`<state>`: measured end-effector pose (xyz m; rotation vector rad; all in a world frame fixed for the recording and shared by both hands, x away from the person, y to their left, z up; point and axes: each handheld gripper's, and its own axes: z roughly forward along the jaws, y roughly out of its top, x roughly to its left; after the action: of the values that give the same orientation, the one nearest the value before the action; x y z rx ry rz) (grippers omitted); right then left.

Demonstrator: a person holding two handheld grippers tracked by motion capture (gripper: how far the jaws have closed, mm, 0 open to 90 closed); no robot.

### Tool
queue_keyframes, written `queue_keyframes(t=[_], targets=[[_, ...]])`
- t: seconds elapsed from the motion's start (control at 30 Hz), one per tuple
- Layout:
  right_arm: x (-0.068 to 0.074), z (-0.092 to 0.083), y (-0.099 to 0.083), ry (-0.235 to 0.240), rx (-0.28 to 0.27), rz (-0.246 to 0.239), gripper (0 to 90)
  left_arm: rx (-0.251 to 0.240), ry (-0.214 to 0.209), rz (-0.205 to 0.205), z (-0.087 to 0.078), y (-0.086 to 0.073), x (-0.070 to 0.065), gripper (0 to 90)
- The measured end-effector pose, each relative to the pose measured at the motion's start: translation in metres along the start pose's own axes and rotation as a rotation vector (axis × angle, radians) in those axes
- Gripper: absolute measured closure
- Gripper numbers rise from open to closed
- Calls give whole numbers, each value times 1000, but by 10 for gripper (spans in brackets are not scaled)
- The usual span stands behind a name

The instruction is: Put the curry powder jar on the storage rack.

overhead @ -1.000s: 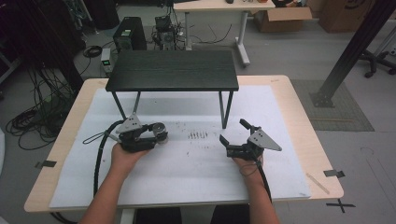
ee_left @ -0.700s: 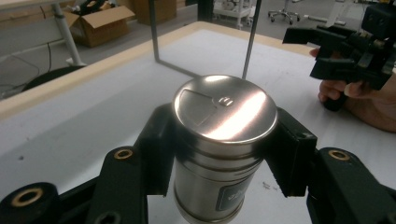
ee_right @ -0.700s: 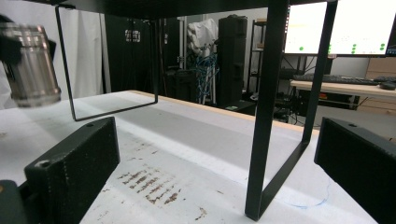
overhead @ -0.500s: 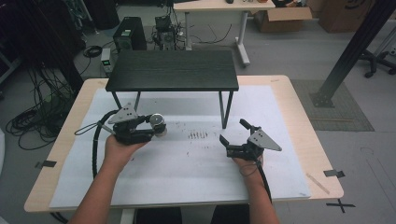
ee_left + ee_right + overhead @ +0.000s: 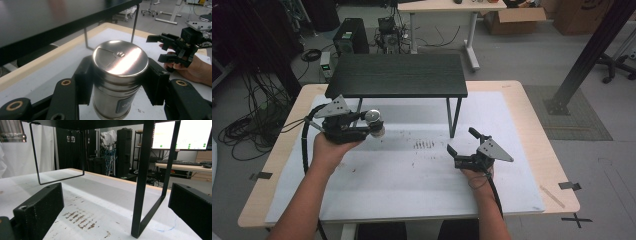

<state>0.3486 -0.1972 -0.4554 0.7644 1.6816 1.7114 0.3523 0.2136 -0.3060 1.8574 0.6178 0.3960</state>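
The cylindrical stainless-steel tin with a flat polished lid (image 5: 120, 75) sits clamped between the black jaws of the left gripper (image 5: 357, 127), its long axis upright and its body held clear of the white mat (image 5: 412, 190), just in front of the left legs of the small black shelf with thin metal legs (image 5: 397, 75). In the left gripper view the jaw pads press on opposite sides of the tin just under the lid, and the shelf's dark top runs across above and beyond it. The relation that matters is this: the tin is below and just short of the shelf's front edge, so either the space beneath or the top above is close at hand; which one is meant cannot be told. The right gripper (image 5: 468, 147) rests low on the mat, well apart to the right, with its jaws spread and nothing between them, aimed at the shelf's right front leg (image 5: 141, 182). The left hand is plainly the nearer and working one.
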Motion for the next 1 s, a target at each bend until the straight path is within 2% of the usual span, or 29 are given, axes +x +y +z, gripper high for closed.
queue_keyframes(t=[0.17, 0.43, 0.63, 0.8, 1.0], targets=[[0, 0, 0, 1, 0, 1, 0, -12, -22, -3, -4, 15, 3, 491], [0, 0, 0, 0, 0, 2, 0, -28, -33, -26, -10, 36, 10, 491], [0, 0, 0, 0, 0, 3, 0, -34, -43, -27, -12, 51, 13, 491], [0, 0, 0, 1, -1, 2, 0, -30, -43, -31, -12, 64, 15, 491], [0, 0, 0, 1, 0, 3, 0, -18, -22, -26, -9, 78, 18, 491]])
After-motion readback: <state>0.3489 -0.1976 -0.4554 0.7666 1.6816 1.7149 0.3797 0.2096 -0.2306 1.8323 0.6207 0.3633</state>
